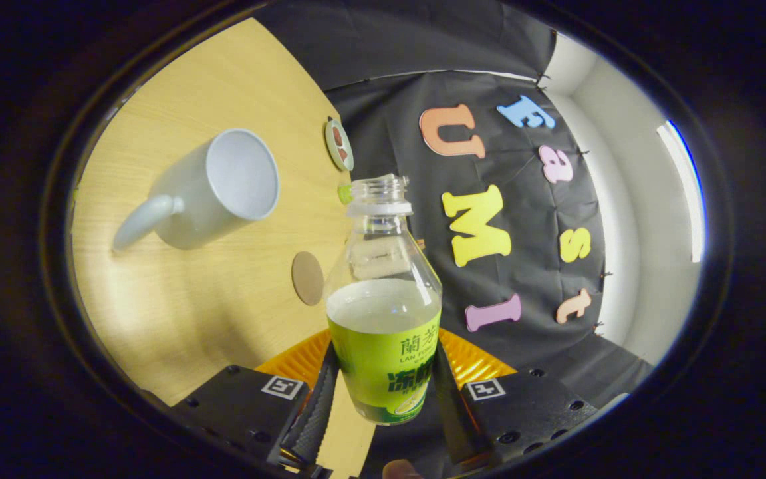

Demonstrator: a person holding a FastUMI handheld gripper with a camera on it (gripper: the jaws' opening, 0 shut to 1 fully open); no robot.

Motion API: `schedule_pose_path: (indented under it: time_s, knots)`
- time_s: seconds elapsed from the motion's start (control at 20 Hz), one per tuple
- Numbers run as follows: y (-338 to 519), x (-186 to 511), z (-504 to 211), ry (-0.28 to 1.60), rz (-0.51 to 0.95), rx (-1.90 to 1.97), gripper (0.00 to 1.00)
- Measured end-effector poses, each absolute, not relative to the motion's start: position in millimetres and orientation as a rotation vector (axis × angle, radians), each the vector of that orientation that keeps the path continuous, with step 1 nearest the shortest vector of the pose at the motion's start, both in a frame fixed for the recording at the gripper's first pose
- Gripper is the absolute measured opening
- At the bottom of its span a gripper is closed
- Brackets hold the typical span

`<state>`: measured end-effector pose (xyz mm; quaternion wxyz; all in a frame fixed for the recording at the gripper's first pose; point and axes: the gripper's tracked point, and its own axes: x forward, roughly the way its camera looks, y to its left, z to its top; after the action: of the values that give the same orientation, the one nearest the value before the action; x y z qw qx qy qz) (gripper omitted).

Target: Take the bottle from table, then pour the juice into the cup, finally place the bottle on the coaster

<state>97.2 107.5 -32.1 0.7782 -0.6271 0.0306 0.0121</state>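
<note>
My gripper is shut on a clear plastic bottle with a green label. Both black fingers press on its lower sides. The bottle has no cap and holds pale juice up to just above the label. The whole view is rolled, so the wooden table tilts away beside the bottle. A white mug with its handle toward me stands on the table, beyond and to one side of the bottle's mouth, and looks empty. A small round brown coaster lies on the table just beside the bottle's shoulder.
A small round disc with a brown and green pattern lies near the table's far edge, past the mug. The black booth cloth hangs right behind that edge. A white wall with a light strip rises beyond it.
</note>
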Motion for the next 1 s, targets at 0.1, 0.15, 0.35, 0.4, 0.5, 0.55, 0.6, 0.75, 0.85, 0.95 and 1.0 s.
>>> schedule_pose_path:
  time_s: [0.1, 0.15, 0.35, 0.4, 0.5, 0.55, 0.6, 0.75, 0.85, 0.95, 1.0]
  knots:
    - [106.6, 98.0, -30.8, 0.057, 0.020, -1.399, 0.75]
    - [106.9, 99.2, -31.7, 0.058, 0.020, -1.416, 0.75]
    - [110.1, 97.1, -23.8, 0.028, -0.002, -1.494, 0.75]
    - [111.7, 96.3, -21.8, 0.015, -0.009, -1.518, 0.75]
    - [112.0, 95.3, -18.7, -0.008, -0.021, -1.563, 0.74]
    - [112.6, 95.1, -17.6, -0.021, -0.024, -1.585, 0.75]
    - [113.0, 95.0, -15.8, -0.031, -0.030, -1.608, 0.75]
    - [127.3, 95.1, -6.1, -0.048, -0.037, -1.649, 0.75]
    - [131.3, 105.6, -2.7, -0.059, -0.040, -1.667, 0.75]
    - [133.2, 107.4, 5.1, -0.086, -0.058, -1.705, 0.74]
    - [133.1, 106.3, 6.8, -0.087, -0.063, -1.715, 0.74]
